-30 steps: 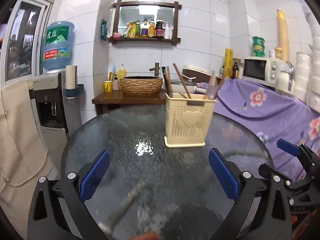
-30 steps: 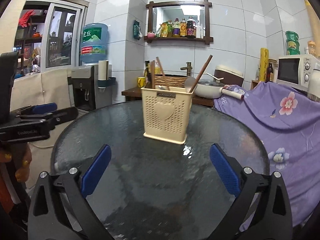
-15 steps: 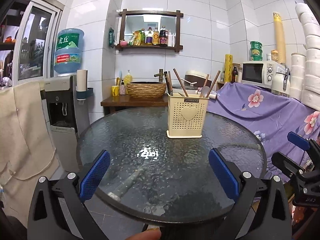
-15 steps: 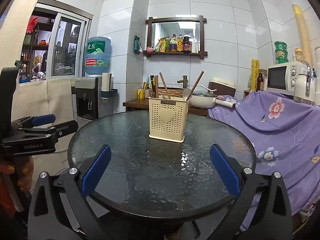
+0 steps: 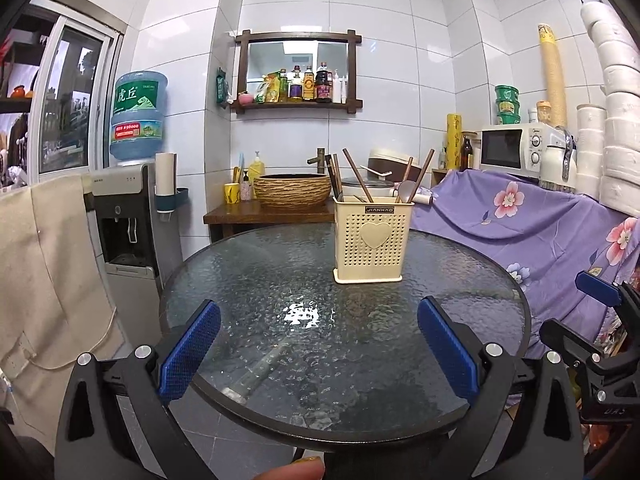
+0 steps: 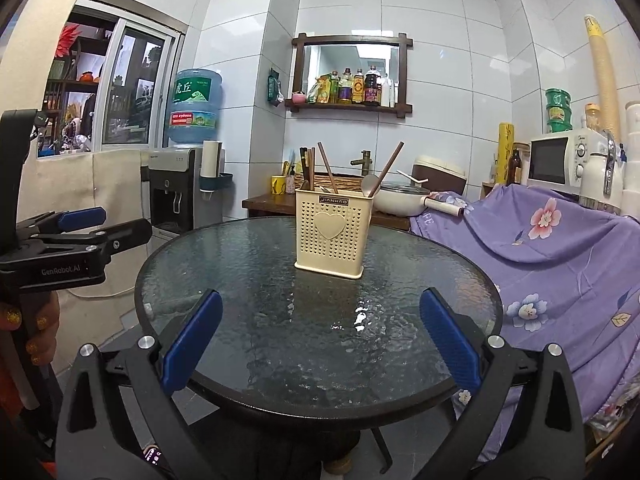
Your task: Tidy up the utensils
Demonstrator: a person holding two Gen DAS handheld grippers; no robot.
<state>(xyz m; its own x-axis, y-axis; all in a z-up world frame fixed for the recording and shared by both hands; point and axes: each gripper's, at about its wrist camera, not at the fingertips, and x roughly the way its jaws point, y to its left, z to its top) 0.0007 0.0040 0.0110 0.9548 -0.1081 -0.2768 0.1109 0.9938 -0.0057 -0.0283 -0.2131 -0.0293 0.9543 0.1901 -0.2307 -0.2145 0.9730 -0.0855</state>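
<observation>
Utensil holder (image 5: 371, 240) stood upright past table (image 5: 248, 292) centre, toward 12 o'clock from both grippers. Chopsticks (image 5: 357, 176) and spoon (image 5: 405, 191) inside, long axes near vertical, handles fanning up (likely sorted). Left gripper (image 5: 318, 354) and right gripper (image 6: 320, 344) hung at near rim, fingers spread, empty.
</observation>
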